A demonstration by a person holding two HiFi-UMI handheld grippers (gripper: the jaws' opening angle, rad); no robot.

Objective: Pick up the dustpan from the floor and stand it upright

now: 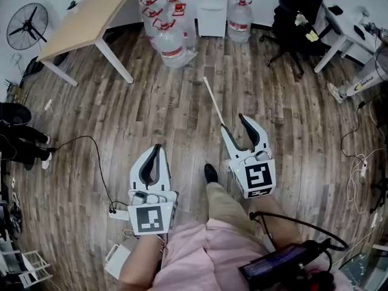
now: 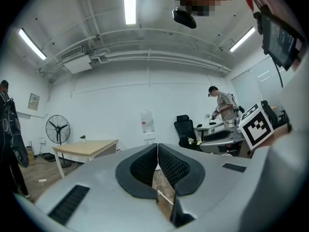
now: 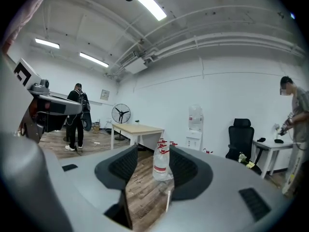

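Pickup not yet made: the dustpan handle [image 1: 213,100] looks down on the wood floor [image 1: 151,102] just ahead of the right gripper [image 1: 235,126], jaws wide and empty, while the left gripper [image 1: 156,150] sits pinched together on nothing.

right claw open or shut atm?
Open. In the right gripper view the right claw's two pads stand well apart, with wood floor and water jugs visible through the gap.
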